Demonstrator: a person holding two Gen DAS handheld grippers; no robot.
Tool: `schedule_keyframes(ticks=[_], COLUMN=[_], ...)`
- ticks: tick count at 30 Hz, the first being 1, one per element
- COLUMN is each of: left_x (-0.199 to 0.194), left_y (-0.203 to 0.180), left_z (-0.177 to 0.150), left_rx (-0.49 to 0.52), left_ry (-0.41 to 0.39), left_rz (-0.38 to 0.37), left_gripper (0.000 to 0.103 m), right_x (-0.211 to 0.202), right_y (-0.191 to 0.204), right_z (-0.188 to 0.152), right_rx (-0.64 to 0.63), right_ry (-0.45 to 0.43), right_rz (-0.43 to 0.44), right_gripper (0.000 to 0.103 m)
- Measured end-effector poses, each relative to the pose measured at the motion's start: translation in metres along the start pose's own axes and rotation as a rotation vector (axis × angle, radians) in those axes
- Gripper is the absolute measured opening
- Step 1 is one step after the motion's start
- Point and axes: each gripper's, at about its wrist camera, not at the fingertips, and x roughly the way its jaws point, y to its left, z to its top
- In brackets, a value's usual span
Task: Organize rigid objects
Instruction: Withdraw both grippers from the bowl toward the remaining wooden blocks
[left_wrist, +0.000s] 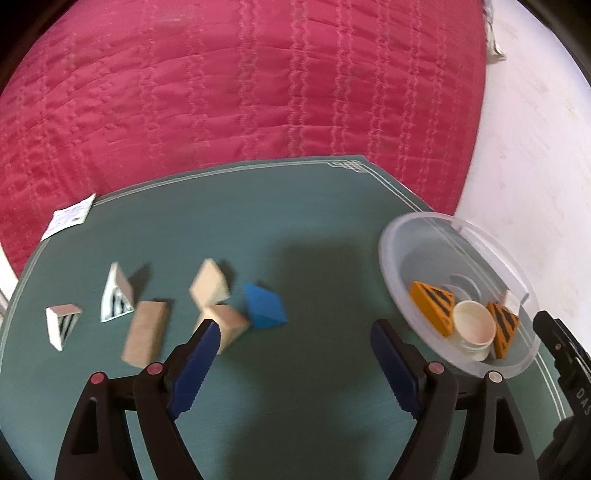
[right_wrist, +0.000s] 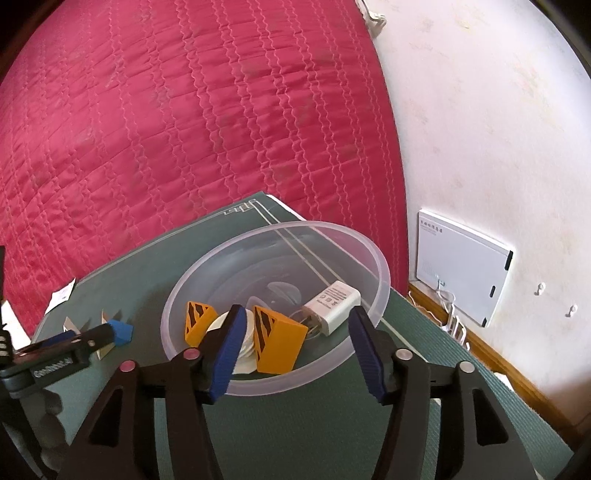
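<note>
On the green mat (left_wrist: 314, 221) lie a blue block (left_wrist: 264, 306), three plain wooden blocks (left_wrist: 146, 332) and two white striped wedges (left_wrist: 116, 295). My left gripper (left_wrist: 295, 326) hovers open over the mat just in front of them, nothing between its fingers; its left fingertip overlaps one wooden block (left_wrist: 229, 325). A clear plastic bowl (right_wrist: 332, 236) at the mat's right holds two orange striped wedges (right_wrist: 280, 343), a white round cup (left_wrist: 472, 328) and a white charger (right_wrist: 332, 302). My right gripper (right_wrist: 297, 312) stands open over the bowl's near rim, its pads pressing on nothing.
A red quilted bedspread (left_wrist: 240, 81) lies beyond the mat. A white paper card (left_wrist: 68, 218) sits at the mat's far left corner. A white flat box (right_wrist: 461, 266) with a cable leans against the pale wall on the right, above a wooden skirting.
</note>
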Motion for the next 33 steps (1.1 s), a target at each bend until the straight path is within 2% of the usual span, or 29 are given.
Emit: schedule_keyframes(ticks=[12,17,21,33], left_x=[-0.014,-0.016,-0.015,-0.013], left_y=[0.082,0.110,0.131,0.200], left_z=[-0.011,-0.019,-0.024,-0.029], left_rx=[-0.089,-0.117,-0.142,-0.234], left_ry=[0.002,0.014,0.026,0.045], left_rz=[0.130,0.184,0.222,0.325], left_gripper=[0.087,0.087,0.087,0.087], right_x=[-0.009,-0.010,-0.014,-0.023], right_y=[0.025,0.042,0.062,0.123], right_z=[-0.006,-0.016,-0.022,-0.048], right_rx=[-0.120,-0.146,-0.156,-0.269], right_ry=[0.003,0.066,0.123,0.218], right_rz=[0.036,0.107,0.196,0.368], right_gripper=[0.061,0.061,0.061,0.061])
